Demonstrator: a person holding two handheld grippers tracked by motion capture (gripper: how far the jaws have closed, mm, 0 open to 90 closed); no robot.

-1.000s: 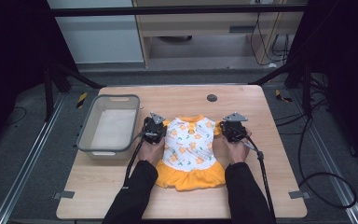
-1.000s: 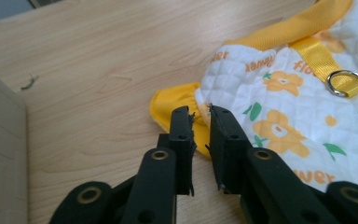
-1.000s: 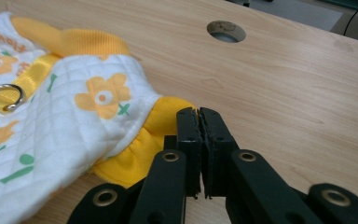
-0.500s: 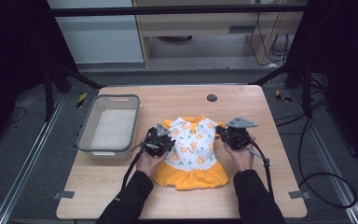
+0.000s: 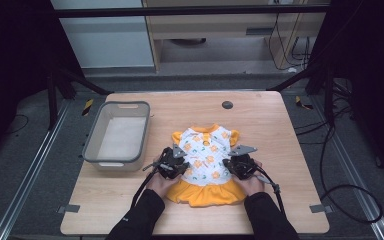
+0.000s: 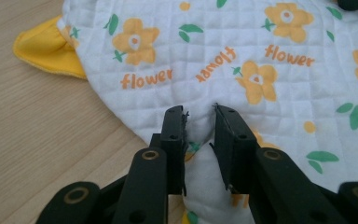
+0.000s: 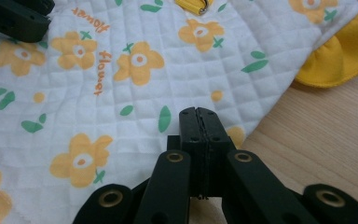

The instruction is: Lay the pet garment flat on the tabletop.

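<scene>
Left hand-held gripper [image 6: 200,112], jaws parted around a raised fold, and right hand-held gripper [image 7: 199,114], jaws clenched, sit at opposite side edges of the flower-print baby dress [image 5: 207,162]. Dress lies flat on the table [image 5: 265,120], right of the grey bin [image 5: 117,132].

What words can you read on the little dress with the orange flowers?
"flower" is printed in orange letters on the white quilted top of the dress, again and again between the flowers, at different angles.
It shows again in the right gripper view, sideways and upside down.
In the high view the print is too small to read.
</scene>
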